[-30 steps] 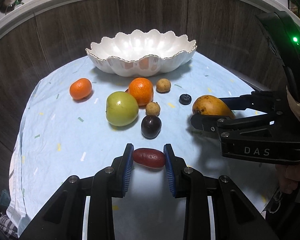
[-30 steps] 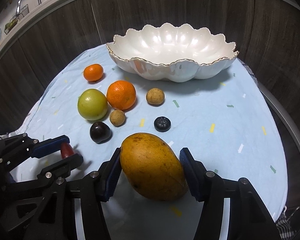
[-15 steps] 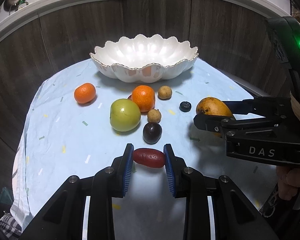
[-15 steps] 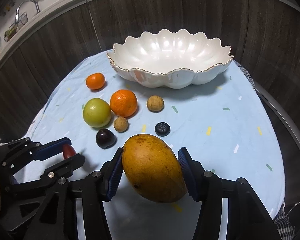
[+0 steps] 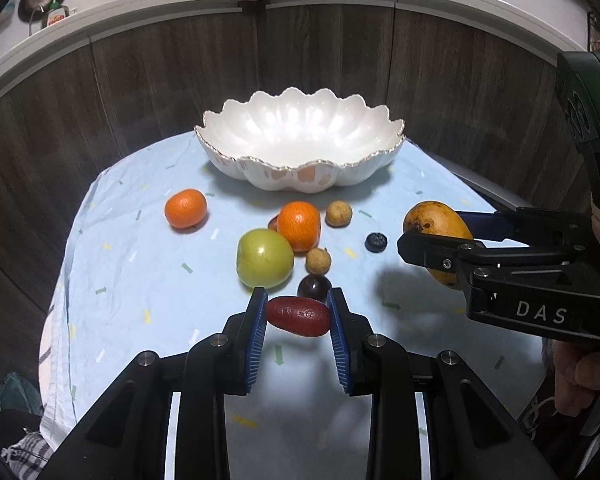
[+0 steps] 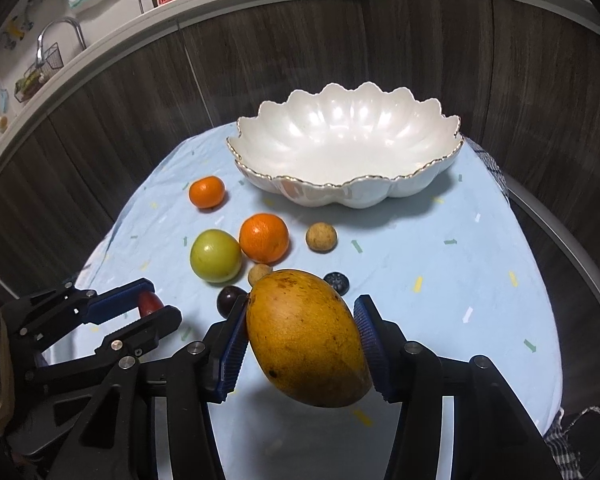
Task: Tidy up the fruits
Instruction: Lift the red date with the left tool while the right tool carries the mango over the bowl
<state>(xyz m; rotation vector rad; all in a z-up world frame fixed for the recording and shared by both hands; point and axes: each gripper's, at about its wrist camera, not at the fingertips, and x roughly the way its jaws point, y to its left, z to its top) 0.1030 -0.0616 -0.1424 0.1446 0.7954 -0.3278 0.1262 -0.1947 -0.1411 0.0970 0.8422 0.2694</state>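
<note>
My left gripper (image 5: 298,304) is shut on a small oblong red fruit (image 5: 298,316), held just above the light blue cloth (image 5: 140,280). My right gripper (image 6: 302,312) is shut on a large yellow mango (image 6: 308,340), its pads still squeezing in on the sides, and the mango hangs clear of the cloth. Both grippers sit side by side at the near edge, also seen as the right gripper (image 5: 432,232) and the left gripper (image 6: 162,302). A white scalloped bowl (image 5: 300,176) stands empty at the far side.
On the cloth between grippers and bowl lie a green apple (image 5: 265,263), an orange (image 5: 299,225), a mandarin (image 5: 185,208), two tan round fruits (image 5: 339,213), a dark plum (image 5: 314,286) and a blueberry (image 5: 376,242). A dark wood panel wall rises behind the table.
Both grippers have risen, lifting the red fruit and the mango off the cloth. The bowl and loose fruits sit lower and farther in both views.
</note>
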